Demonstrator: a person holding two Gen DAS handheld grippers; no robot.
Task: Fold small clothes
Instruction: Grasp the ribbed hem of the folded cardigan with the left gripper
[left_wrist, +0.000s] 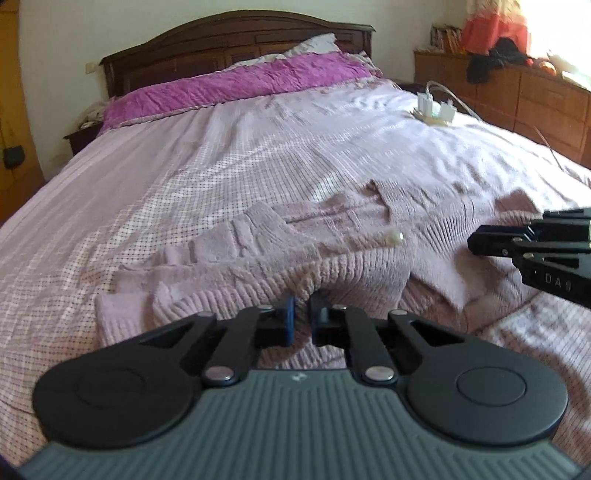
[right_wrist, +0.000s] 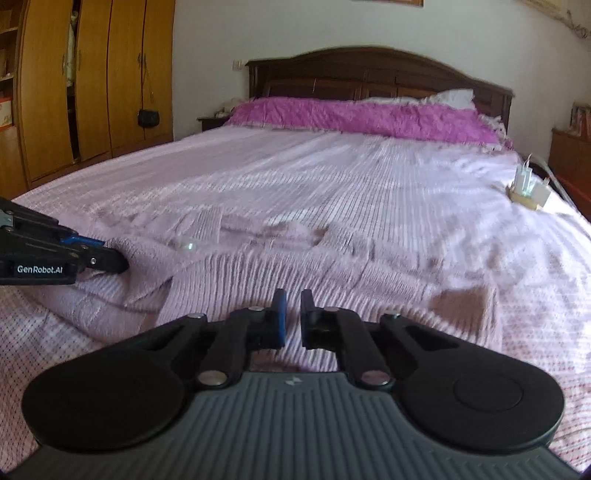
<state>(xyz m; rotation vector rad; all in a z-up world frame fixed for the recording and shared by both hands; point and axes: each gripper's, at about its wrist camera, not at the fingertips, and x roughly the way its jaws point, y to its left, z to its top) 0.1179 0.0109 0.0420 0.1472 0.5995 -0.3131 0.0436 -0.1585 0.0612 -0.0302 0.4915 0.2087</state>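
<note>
Across the bed's near edge (left_wrist: 55, 229) my lilac knitted cardigan (left_wrist: 332, 236) is lying spread out, no fold made yet. I am pinching its ribbed hem with both my left gripper (left_wrist: 302, 314) and right gripper (right_wrist: 293, 314), jaws closed.

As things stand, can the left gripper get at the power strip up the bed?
Probably not: the left gripper is shut on the sweater hem, and the power strip lies far up the bedspread.
</note>
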